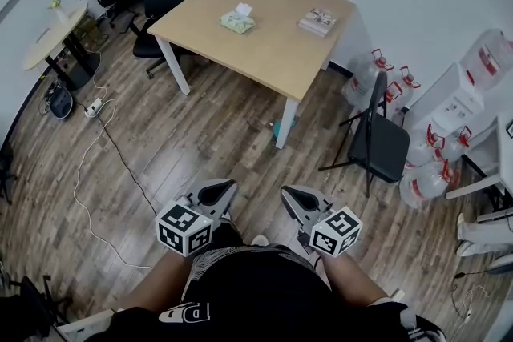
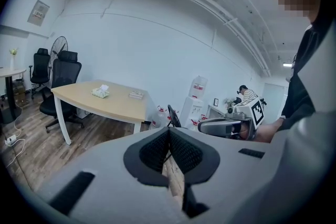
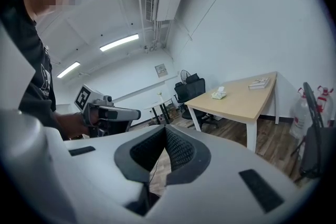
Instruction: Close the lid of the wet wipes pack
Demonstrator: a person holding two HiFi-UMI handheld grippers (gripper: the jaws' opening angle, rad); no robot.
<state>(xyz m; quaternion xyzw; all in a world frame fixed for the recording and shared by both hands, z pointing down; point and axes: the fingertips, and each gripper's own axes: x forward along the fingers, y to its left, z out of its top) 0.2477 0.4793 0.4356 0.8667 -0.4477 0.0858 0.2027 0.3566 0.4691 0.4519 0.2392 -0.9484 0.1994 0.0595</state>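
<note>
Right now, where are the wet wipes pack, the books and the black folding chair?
wet wipes pack (image 1: 236,24): head view, its green body.
books (image 1: 317,21): head view, the top cover.
black folding chair (image 1: 385,146): head view, its seat.

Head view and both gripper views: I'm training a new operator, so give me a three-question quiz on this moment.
1. True or false: the wet wipes pack lies on the wooden table, and nothing is holding it.
2. What else lies on that table? A) a book B) a mug C) a laptop
3. Fill in: the tongs of the left gripper and the right gripper are both ____ (open or shut), with nothing between them.

Key: 1 true; 2 A; 3 shut.
</note>
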